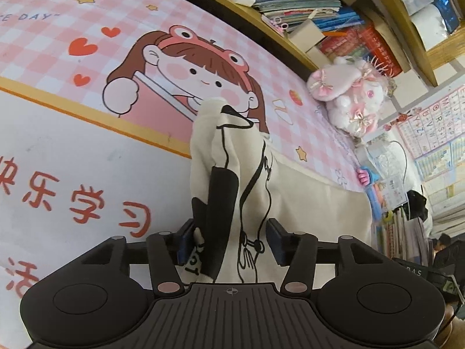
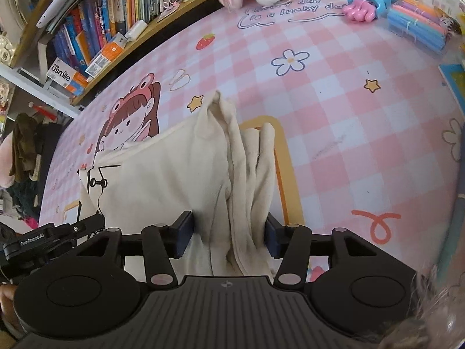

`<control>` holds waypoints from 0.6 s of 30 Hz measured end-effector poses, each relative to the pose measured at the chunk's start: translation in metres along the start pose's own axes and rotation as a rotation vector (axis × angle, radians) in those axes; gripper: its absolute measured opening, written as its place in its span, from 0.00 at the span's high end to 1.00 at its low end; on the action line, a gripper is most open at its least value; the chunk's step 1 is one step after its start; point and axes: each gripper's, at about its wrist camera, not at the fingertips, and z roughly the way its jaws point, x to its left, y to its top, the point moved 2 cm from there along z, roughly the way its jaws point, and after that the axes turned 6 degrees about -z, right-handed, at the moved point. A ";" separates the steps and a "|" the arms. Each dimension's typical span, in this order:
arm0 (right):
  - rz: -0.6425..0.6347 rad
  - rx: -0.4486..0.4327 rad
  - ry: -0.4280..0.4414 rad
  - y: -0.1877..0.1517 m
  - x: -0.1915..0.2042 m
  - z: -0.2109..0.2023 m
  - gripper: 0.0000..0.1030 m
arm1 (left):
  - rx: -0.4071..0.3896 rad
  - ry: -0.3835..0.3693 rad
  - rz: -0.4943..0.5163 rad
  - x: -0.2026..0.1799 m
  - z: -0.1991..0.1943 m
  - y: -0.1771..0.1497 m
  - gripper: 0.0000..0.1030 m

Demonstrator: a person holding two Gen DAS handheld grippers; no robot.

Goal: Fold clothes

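Observation:
A cream garment (image 1: 305,197) with a black line drawing and a black cuff (image 1: 221,203) lies partly on the pink checked desk mat (image 1: 72,29). My left gripper (image 1: 229,241) is shut on a bunched end of it, which stands up between the blue pads (image 1: 186,241). In the right wrist view the same garment (image 2: 162,174) stretches left across the mat (image 2: 334,101). My right gripper (image 2: 229,238) is shut on a thick gathered fold, which fills the gap between its pads. The left gripper's body (image 2: 43,242) shows at the lower left, next to the garment's printed end.
A bookshelf (image 2: 116,29) packed with books runs along the mat's far edge. A pink and white plush toy (image 1: 351,93) sits by the shelf. A blue and pink hand-shaped toy (image 2: 369,0) and a bundle of markers (image 2: 418,26) lie at the far right.

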 end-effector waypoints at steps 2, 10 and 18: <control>-0.018 0.003 -0.001 0.001 0.003 0.002 0.53 | -0.002 0.004 0.001 -0.001 0.001 0.000 0.55; -0.059 -0.015 -0.003 0.001 0.012 -0.004 0.78 | -0.026 0.028 0.055 -0.010 -0.005 -0.002 0.84; -0.110 -0.068 -0.016 0.005 0.025 -0.018 0.80 | -0.059 -0.010 0.073 -0.019 -0.017 0.004 0.85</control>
